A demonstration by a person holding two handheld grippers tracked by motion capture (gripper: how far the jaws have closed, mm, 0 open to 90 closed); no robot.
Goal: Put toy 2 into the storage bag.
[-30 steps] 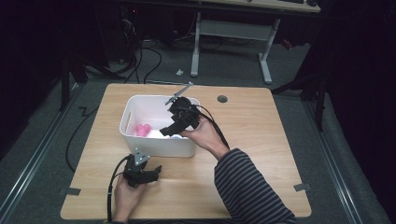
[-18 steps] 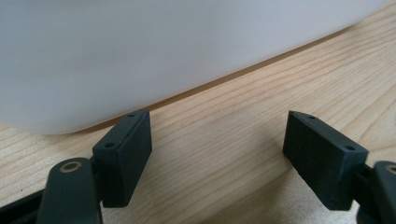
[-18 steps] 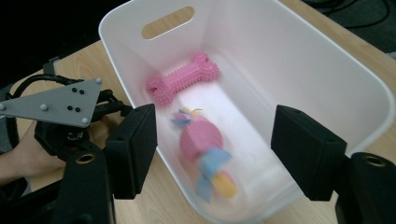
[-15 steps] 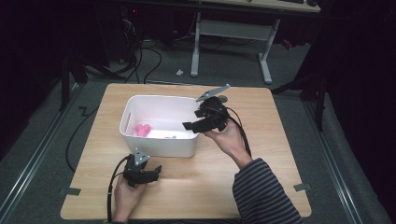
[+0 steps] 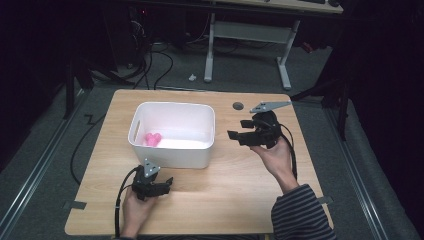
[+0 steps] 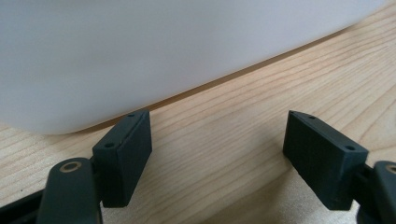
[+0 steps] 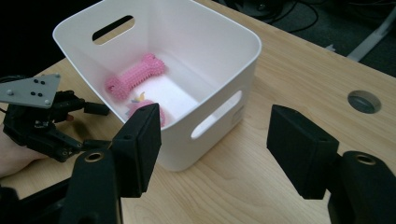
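White plastic, smooth and slightly glossy, forms the bin (image 5: 172,135) at the middle of the pale wood-grain worktop (image 5: 230,185); it has rounded corners and a slotted handle in each end wall. Its near wall hides most of the floor from the high view, where just a pink lump shows at the left end. From the right gripper view, that lump is a pink rubber bone toy (image 7: 134,76) with a nubbed surface, lying on the bin floor. A second pink object (image 7: 150,108) sits beside it, half covered by the jaw in front, so its shape cannot be made out.

Right of the bin, and apart from it, the right hand-held gripper (image 5: 242,131) is held above the worktop, pointing back at the bin. Its jaws have just been closing, yet they stand apart with nothing between them.

Near the front edge, the left hand-held gripper (image 5: 167,183) rests low, just beside the bin's near wall. Its blocky matt black jaws stand wide and empty; in its own view the bin wall is a blurred white mass with its top cut off. The person's striped sleeve (image 5: 300,215) is cut by the bottom edge.
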